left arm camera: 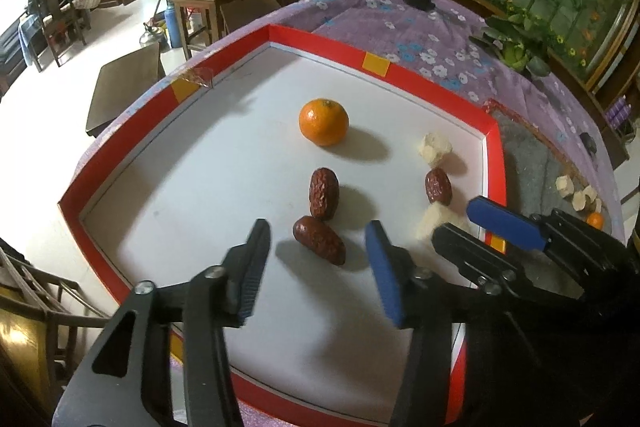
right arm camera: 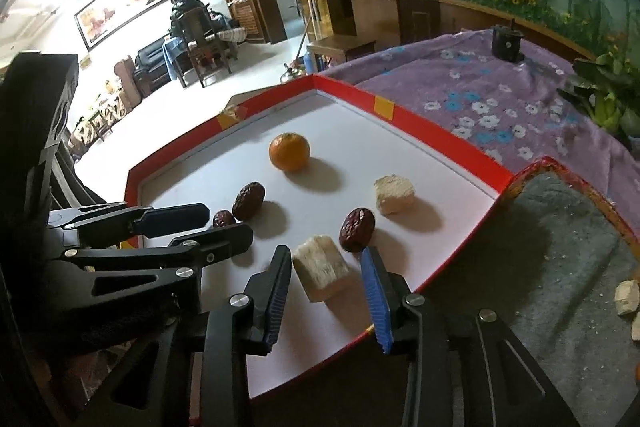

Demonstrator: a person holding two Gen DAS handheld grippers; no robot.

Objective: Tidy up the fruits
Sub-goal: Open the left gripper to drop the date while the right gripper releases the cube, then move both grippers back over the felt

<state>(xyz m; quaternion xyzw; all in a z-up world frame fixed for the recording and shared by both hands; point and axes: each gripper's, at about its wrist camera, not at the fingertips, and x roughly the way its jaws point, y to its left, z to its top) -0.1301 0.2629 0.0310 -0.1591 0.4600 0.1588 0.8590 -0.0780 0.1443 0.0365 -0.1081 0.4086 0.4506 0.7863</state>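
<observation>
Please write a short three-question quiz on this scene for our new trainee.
1. True or false: both the left gripper and the right gripper stand open and hold nothing.
2. How many dates lie in the red tray?
3. What lies between the right gripper's fingers? A. the orange B. a pale chunk C. a date

Key
1. True: each gripper's jaws are spread, nothing clamped.
2. Three: the near date, the middle date and the far date.
3. B: the chunk sits in the gap, apparently untouched; a second chunk lies farther off.
</observation>
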